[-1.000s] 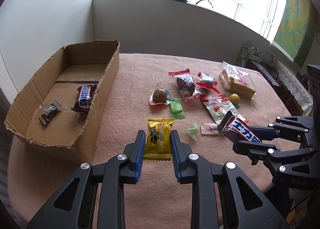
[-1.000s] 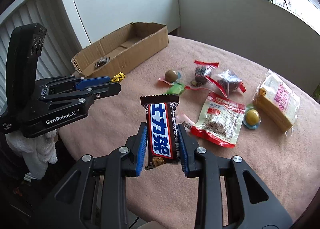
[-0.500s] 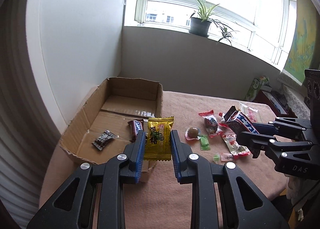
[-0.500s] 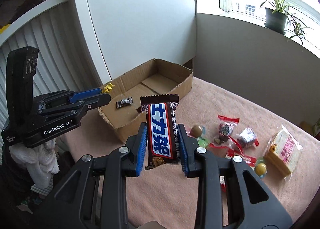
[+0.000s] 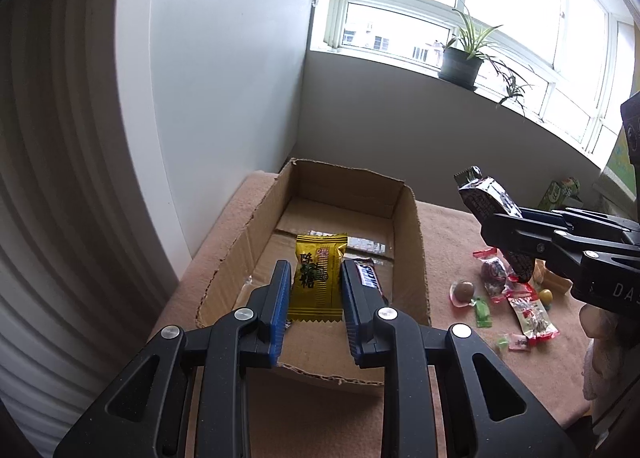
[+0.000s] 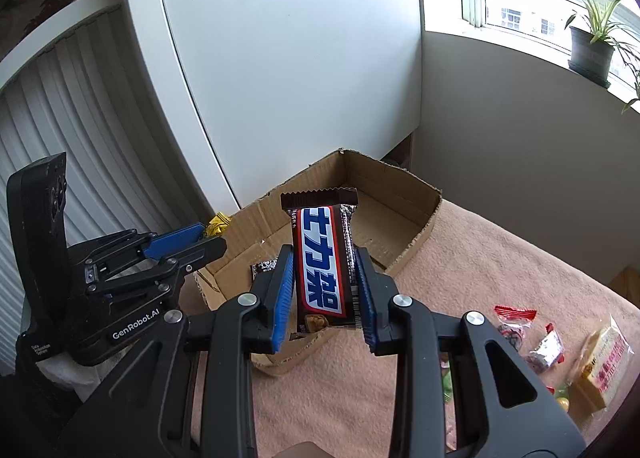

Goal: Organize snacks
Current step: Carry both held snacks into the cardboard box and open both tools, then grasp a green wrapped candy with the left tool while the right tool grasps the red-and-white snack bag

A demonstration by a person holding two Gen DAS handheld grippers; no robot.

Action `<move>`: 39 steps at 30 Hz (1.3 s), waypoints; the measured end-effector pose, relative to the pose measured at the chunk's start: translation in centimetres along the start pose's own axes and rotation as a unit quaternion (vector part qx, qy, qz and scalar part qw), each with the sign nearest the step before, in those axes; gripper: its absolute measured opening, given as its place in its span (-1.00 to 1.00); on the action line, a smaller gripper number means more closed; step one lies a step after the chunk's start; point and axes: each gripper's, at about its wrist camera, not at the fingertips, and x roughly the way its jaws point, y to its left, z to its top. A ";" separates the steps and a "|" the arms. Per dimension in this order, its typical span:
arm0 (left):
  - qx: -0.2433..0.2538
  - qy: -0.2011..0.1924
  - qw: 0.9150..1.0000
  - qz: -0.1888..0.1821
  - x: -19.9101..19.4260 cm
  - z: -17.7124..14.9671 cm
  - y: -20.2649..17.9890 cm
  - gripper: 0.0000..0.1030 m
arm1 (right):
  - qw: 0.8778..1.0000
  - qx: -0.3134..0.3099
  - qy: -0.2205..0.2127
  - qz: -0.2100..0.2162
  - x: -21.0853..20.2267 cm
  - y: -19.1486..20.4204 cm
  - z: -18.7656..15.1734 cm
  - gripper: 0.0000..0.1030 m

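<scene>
Grippers clamp snacks – yellow sachet, choc bar.

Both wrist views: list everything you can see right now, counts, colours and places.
Open cardboard box: one, brown, table's left end.
Snickers bar: one, brown, inside box.
Small dark candy: one, inside box.
Yellow candy packet: one, in left tool.
Brown chocolate bar with blue lettering: one, in right tool.
Loose wrapped snacks: several, mixed colours, pink tablecloth, right of box.
Potted plant: one, green, windowsill.
Left tool: shut.
Right tool: shut.
</scene>
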 end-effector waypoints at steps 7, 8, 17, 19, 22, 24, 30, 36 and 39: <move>-0.016 0.011 1.000 0.009 1.5 0.3 1.8 -0.55 | 1.000 -0.001 0.019 0.002 3.6 0.6 0.8 -0.41; -0.019 0.012 1.000 0.009 1.7 0.3 2.0 -0.55 | 1.000 -0.002 0.021 0.000 4.0 0.6 0.8 -0.41; -0.029 0.018 0.999 0.015 2.5 0.5 3.0 -0.53 | 1.000 -0.004 0.011 -0.018 4.0 0.8 1.2 0.09; -0.031 0.021 0.999 0.015 2.6 0.5 2.9 -0.31 | 1.000 -0.002 0.005 -0.021 3.5 0.7 1.3 0.22; -0.035 0.015 0.999 0.020 2.3 0.5 2.9 0.10 | 1.000 0.001 -0.001 -0.023 2.7 0.4 1.5 0.32; -0.035 0.014 0.999 0.018 2.1 0.6 2.8 0.10 | 1.000 0.002 -0.006 -0.026 2.1 0.2 1.4 0.37; -0.032 0.010 0.999 0.014 1.6 0.6 2.2 0.10 | 1.000 0.002 -0.010 -0.030 0.3 -0.2 1.1 0.38; -0.028 0.006 1.000 0.003 0.4 0.5 1.3 0.10 | 0.999 0.005 -0.017 -0.038 -2.6 -1.2 0.1 0.38; -0.023 0.000 1.000 -0.003 -0.5 0.3 0.6 0.10 | 0.998 0.006 -0.021 -0.050 -4.9 -2.2 -1.0 0.38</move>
